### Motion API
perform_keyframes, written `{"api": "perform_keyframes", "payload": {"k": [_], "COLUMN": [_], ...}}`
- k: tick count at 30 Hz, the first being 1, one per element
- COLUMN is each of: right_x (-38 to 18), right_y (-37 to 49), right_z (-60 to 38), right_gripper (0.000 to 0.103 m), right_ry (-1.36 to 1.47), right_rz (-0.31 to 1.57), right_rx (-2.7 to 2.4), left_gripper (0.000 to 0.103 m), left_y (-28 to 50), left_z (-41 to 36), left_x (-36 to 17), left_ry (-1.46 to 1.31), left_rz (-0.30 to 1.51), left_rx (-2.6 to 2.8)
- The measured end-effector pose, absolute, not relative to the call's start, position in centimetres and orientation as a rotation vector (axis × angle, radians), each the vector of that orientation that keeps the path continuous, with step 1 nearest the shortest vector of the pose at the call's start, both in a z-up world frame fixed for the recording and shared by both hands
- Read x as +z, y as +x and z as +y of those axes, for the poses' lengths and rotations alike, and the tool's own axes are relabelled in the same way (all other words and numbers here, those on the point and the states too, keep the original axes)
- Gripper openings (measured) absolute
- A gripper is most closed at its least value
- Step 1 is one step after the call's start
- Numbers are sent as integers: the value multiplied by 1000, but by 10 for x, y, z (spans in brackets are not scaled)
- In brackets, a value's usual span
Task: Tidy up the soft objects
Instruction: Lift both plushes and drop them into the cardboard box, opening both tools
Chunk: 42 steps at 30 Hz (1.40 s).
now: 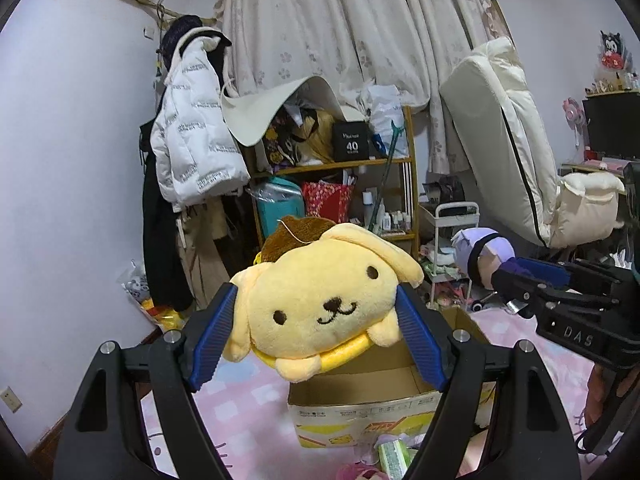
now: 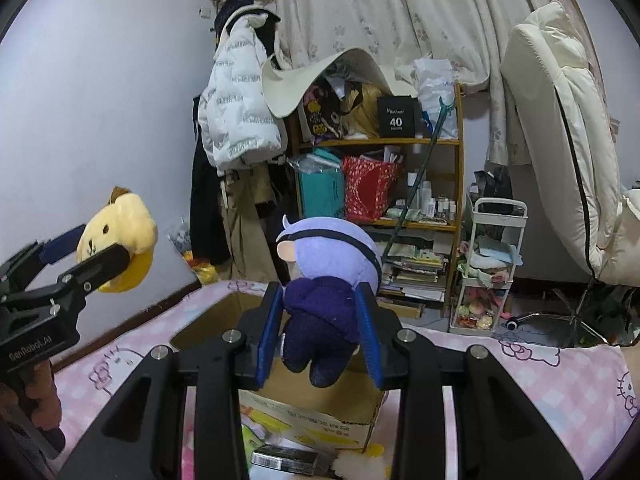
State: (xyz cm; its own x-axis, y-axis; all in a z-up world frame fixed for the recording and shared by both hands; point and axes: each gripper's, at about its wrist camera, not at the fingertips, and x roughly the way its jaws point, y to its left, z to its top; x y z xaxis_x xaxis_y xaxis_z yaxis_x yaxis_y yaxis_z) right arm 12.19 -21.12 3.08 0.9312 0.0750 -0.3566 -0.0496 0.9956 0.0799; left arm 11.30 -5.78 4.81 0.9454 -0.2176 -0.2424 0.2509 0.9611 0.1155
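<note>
Two ribbed blue jaws pairs clamp fuzzy toys: left gripper (image 1: 316, 312) round yellow dog plush (image 1: 320, 300), right gripper (image 2: 320, 320) purple-haired doll (image 2: 328, 284)

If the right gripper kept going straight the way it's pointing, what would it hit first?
Likely the wooden shelf across the room. The right gripper, shut on the purple doll, points over the open box toward it; depth is unclear.

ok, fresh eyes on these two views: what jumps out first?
The yellow dog plush, clamped face-out in the left claw above the open cardboard box on the pink bedsheet. Next, the purple-haired doll gripped by its dark body in the right claw, above the same box.
</note>
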Motion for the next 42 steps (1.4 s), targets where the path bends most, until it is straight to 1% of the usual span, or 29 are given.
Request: {"api": "perform_keyframes", "payload": {"k": [9,21,23,27,30,31,32,34,36,38,40,42], "right_x": [-5,-32,-34,-37,-40,-41,-41,-41,-41,-41,-40,-37], "right_y": [143,156,156,159,161,161,162,162,162,160,158,153], "right_z": [-209,-222,-220,-217,-216,-216,-216,-216,-217,-220,-224,-226], "right_gripper": [39,40,40,45,46,46,46,46,46,49,63,69], "right_ry": [54,116,113,105,96,93,90,86,86,105,126,140], "right_rz": [437,491,494,506,521,524,528,535,543,548,553,544], "right_rx": [89,109,115,132,130,124,123,127,122,120,108,97], "left_gripper": [78,78,79,80,80,81,86,91,93,95,95,95], "left_y": [141,166,170,177,179,178,178,177,176,174,172,168], "left_z": [-64,-77,-79,-83,-84,-84,-85,-85,-85,-83,-81,-77], "left_x": [11,-26,-27,-34,-39,-40,-41,-41,-40,-40,-39,-38], "left_ry": [154,188,187,184,185,188,192,196,198,198,199,195], "left_rz": [322,432,443,465,487,487,486,481,476,481,486,490], "left_rx": [-241,-264,-278,-290,-293,-291,-282,-266,-258,-251,-239,-228]}}
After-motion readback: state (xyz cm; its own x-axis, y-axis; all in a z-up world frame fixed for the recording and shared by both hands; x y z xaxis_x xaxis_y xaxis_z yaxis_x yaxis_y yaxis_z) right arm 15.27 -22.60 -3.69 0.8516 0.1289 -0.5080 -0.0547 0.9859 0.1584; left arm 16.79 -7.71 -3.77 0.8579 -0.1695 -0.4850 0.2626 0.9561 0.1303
